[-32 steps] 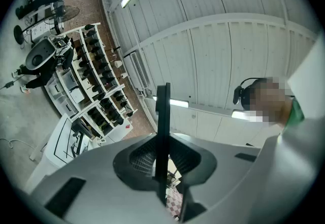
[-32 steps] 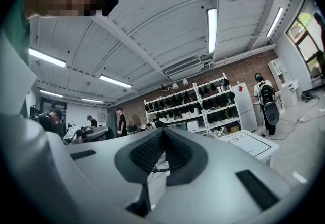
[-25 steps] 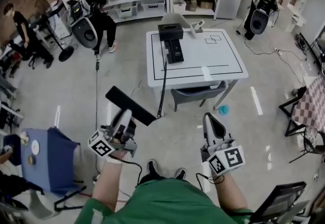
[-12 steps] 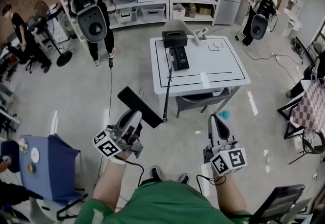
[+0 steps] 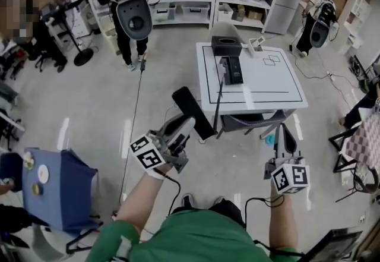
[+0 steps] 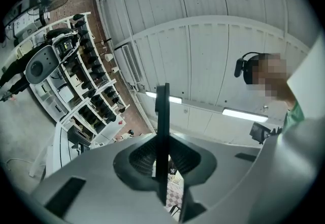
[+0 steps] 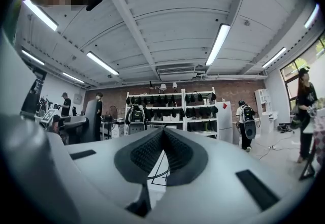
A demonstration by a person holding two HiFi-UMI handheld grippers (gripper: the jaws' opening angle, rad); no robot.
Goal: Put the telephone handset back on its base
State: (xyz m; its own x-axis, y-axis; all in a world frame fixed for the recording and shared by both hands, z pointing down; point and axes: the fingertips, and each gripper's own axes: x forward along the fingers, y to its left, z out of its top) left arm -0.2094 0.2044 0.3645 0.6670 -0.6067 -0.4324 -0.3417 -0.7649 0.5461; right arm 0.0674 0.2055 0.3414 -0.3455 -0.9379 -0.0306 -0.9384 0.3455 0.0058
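Carried nearer the table point(image 5: 279, 85) than a second ago: handset point(image 5: 193, 113) and both grippers closer in, table now larger and right of centre in the head view. Still in the air off the table's near left corner, over bare floor, slanted, one end almost level with the table's near edge. Not yet above the table top.

Clamped in the left gripper point(image 5: 185, 127) across its broad faces. Seen edge-on in the left gripper view as a thin dark bar squeezed between the pads, sticking well out past the tips. Firm-looking grip, no slip evident.

Tethered by a cord point(image 5: 217, 103) from the end nearest the table, up over the table's near edge to the base point(image 5: 233, 69). Base on the table's left half, long axis toward the table's far edge, cradle bare. Black box point(image 5: 226, 47) just behind it, at the table's far edge.

Right gripper point(image 5: 284, 136) off the table's near right side, jaws pressed together, nothing between them.

For the step in hand, as a judgement: bring in over the table's near edge, swing parallel with the base's long axis before lowering, keep the cord slack and off to the table's left side, no loop trapped underneath. Lower flat, let go only once seated. Spare gripper handy for steadying the base against any tug from the cord.
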